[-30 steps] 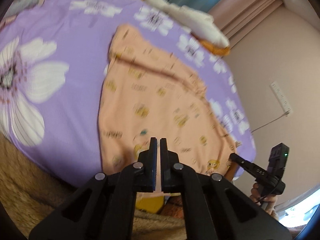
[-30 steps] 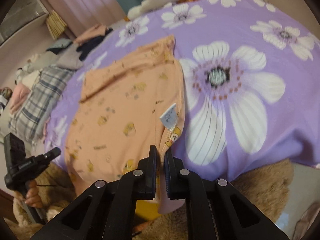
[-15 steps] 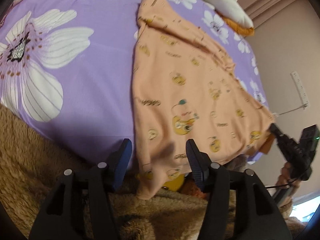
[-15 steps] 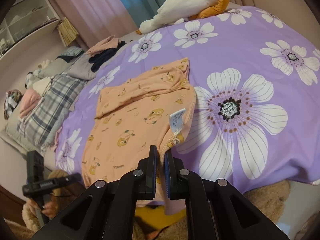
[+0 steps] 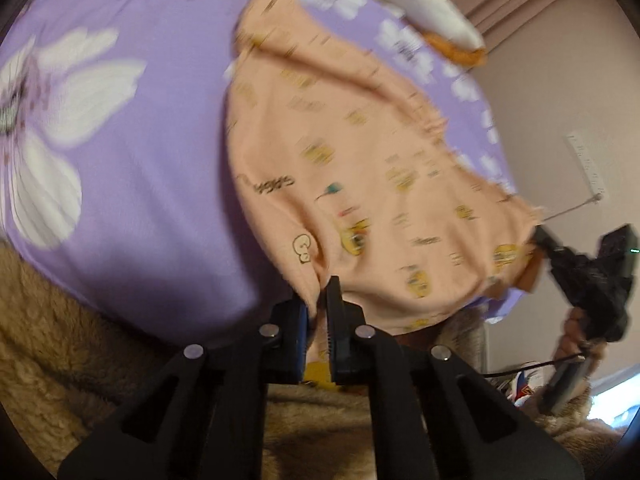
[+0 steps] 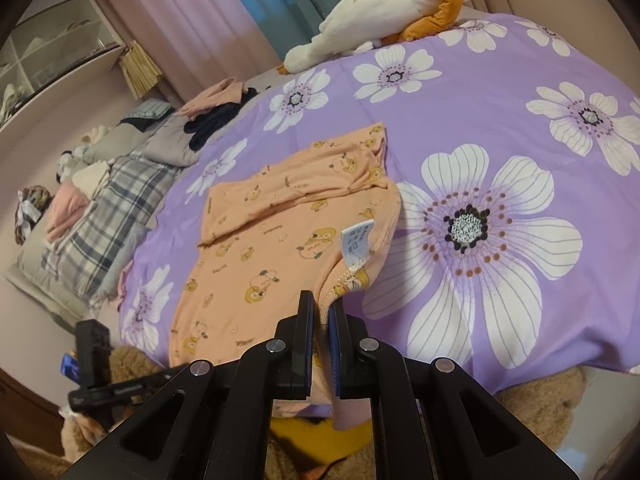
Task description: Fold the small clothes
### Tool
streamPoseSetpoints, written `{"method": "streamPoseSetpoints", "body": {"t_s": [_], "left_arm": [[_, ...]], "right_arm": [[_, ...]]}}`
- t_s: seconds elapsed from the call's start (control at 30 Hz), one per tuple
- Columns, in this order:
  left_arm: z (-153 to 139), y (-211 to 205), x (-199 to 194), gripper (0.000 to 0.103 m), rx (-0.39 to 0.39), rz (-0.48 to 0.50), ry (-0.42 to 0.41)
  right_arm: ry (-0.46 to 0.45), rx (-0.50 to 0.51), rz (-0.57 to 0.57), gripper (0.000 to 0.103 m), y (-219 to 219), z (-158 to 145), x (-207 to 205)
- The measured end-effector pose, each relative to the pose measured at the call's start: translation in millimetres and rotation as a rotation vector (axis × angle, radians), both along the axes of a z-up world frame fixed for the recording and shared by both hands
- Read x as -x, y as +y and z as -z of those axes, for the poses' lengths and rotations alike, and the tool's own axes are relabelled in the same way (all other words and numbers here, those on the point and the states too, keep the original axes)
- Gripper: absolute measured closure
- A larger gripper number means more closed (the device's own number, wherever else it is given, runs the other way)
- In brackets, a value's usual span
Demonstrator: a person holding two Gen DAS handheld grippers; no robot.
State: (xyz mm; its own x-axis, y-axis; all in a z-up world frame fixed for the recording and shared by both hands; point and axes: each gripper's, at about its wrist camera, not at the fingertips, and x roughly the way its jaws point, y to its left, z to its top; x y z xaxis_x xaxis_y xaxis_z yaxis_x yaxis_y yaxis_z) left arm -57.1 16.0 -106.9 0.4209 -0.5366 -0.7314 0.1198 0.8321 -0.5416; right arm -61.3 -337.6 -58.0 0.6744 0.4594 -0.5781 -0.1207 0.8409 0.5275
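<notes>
A small peach garment with yellow cartoon prints lies spread on the purple flowered bedspread, its near hem hanging at the bed's front edge. It also shows in the left wrist view. My left gripper is shut on the garment's near left corner. My right gripper is shut on the near right corner, just below the white care label. Each gripper shows in the other's view: the right one and the left one.
A white and orange plush toy lies at the far side of the bed. Folded plaid and pink clothes are piled at the left. A tan fleece blanket hangs below the bed's front edge.
My left gripper let go of the hem, opened wide, then shut again on the garment's near left corner. My right gripper stayed shut on its corner and drew back.
</notes>
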Motion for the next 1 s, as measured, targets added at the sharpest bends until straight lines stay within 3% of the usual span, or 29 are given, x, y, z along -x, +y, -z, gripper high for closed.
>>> {"method": "streamPoseSetpoints", "body": {"t_s": [0.13, 0.37, 0.53, 1.0], "left_arm": [[-38, 10, -2, 0.096, 0.055, 0.0, -0.098], [-60, 28, -29, 0.096, 0.067, -0.063, -0.162], [-53, 27, -73, 0.096, 0.042, -0.098, -0.102], [-13, 14, -173, 0.095, -0.14, -0.13, 0.06]], "right_arm": [[-0.016, -0.015, 0.01, 0.094, -7, -6, -3], [-0.042, -0.044, 0.037, 0.094, -18, -15, -26], [-0.019, -0.032, 0.035, 0.094, -14, -15, -58], [0.22, 0.095, 0.093, 0.094, 7, 34, -161]]}}
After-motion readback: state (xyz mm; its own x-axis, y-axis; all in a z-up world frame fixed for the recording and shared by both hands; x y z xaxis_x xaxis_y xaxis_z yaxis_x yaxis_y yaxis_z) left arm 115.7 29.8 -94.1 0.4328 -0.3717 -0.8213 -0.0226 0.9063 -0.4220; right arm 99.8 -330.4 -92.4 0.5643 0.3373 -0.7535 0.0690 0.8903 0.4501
